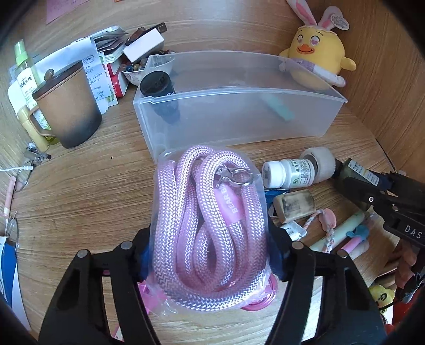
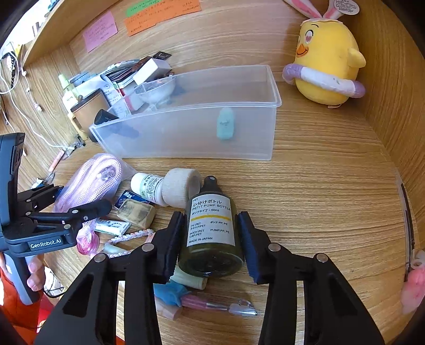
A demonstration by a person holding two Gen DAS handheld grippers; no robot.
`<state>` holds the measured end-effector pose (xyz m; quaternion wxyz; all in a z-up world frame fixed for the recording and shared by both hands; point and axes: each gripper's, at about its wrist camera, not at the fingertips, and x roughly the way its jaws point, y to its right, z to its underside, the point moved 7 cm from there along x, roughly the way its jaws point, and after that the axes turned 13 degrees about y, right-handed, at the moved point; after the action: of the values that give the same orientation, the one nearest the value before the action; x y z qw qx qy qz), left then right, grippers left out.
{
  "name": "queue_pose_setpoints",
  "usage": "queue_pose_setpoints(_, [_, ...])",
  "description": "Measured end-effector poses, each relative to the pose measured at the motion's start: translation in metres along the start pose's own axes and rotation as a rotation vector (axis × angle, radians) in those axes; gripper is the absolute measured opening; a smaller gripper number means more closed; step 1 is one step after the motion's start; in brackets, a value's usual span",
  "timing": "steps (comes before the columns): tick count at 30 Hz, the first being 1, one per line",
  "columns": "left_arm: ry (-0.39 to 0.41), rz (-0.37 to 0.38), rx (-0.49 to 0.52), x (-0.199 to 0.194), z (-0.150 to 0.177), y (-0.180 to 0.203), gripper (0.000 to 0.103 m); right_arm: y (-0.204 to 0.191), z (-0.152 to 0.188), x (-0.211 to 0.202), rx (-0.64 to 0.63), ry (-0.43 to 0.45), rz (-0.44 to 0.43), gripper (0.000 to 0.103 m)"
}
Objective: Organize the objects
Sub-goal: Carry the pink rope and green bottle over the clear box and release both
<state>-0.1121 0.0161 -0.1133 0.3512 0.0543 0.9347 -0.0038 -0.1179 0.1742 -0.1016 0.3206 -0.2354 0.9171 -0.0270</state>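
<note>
Between left claw (image 1: 209,254) pads: bagged pink rope (image 1: 209,225), gripped, above desk (image 1: 93,191); clear bin (image 1: 239,114) just ahead. Right claw (image 2: 212,238) narrow around pump bottle (image 2: 211,233), pads flanking, contact unclear; bin beyond

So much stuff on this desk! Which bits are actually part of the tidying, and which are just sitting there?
In play: bagged pink rope in the left gripper; green pump bottle between the right gripper pads; clear bin.

Lying about: yellow chick plush, brown mug, sticky notes.
</note>
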Motion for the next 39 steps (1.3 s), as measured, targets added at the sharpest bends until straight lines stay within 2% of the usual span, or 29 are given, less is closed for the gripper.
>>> queue_pose_setpoints(7, [0.039, -0.011, 0.0, -0.012, -0.004, -0.003, 0.062, 0.003, -0.011, -0.019, 0.0, 0.046, 0.004, 0.038])
queue_pose_setpoints(16, [0.122, 0.025, -0.015, -0.033, -0.03, -0.006, 0.056, 0.004, -0.043, -0.045, 0.038, 0.158, -0.013, 0.038])
queue_pose_setpoints(20, [0.141, 0.011, -0.004, -0.034, -0.039, -0.006, 0.054, 0.001, -0.055, -0.048, 0.031, 0.187, -0.028, 0.038])
queue_pose_setpoints(24, [0.165, 0.036, -0.002, -0.044, -0.051, -0.003, 0.053, -0.005, -0.065, -0.048, 0.022, 0.207, -0.043, 0.038])
queue_pose_setpoints(32, [0.262, 0.071, 0.013, -0.071, -0.09, 0.007, 0.053, -0.007, -0.09, -0.051, 0.008, 0.258, -0.055, 0.038])
queue_pose_setpoints(36, [0.298, 0.051, 0.02, -0.067, -0.113, 0.008, 0.053, -0.007, -0.106, -0.039, -0.019, 0.263, -0.047, 0.038])
queue_pose_setpoints(39, [0.294, 0.04, 0.021, -0.054, -0.127, 0.007, 0.053, -0.008, -0.114, -0.026, -0.039, 0.252, -0.036, 0.038])
